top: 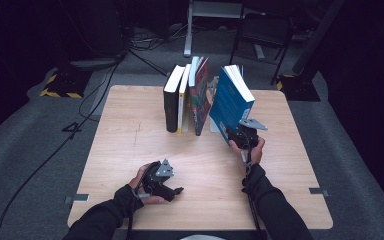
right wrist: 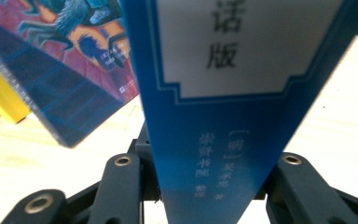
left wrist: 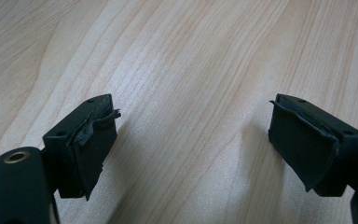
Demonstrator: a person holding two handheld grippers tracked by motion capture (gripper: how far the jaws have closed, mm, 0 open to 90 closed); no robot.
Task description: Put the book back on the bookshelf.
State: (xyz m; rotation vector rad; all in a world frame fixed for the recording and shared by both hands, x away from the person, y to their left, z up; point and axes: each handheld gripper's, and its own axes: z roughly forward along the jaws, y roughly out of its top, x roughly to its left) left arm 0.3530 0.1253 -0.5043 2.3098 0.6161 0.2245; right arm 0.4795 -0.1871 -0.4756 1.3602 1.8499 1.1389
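The right gripper (top: 241, 136) is clamped on the spine of a blue book (top: 230, 102), gripping it low at the near bottom corner. In the right gripper view the blue book (right wrist: 214, 116) rises straight up between the two black jaws, with the spine facing the camera, so the hold looks squared up on the narrow edge rather than on the covers. That grip makes sense for a book meant to stand: holding the spine leaves the bottom edge free to meet the table (top: 130, 150). In the high view the book tilts, its top leaning toward one o'clock and away from the row, which suggests it is not yet settled upright.

The row (top: 187, 97) stands at twelve o'clock on the table, just left of the blue book: a black book (top: 171, 107), a thin yellow-edged one (top: 182, 102) and a red illustrated book (top: 200, 97) that leans toward the blue one. A small gap remains between the red cover and the blue book, and the likely aim is to close it so that the books prop each other up. The red book (right wrist: 70, 74) also appears in the right gripper view, at ten o'clock from the jaws.

The left gripper (top: 172, 189) rests low near six o'clock, well apart from the books. Its jaws stand wide apart with nothing between them but bare wood (left wrist: 186, 84), apparently parked out of the way while the right hand (top: 250, 152) works.
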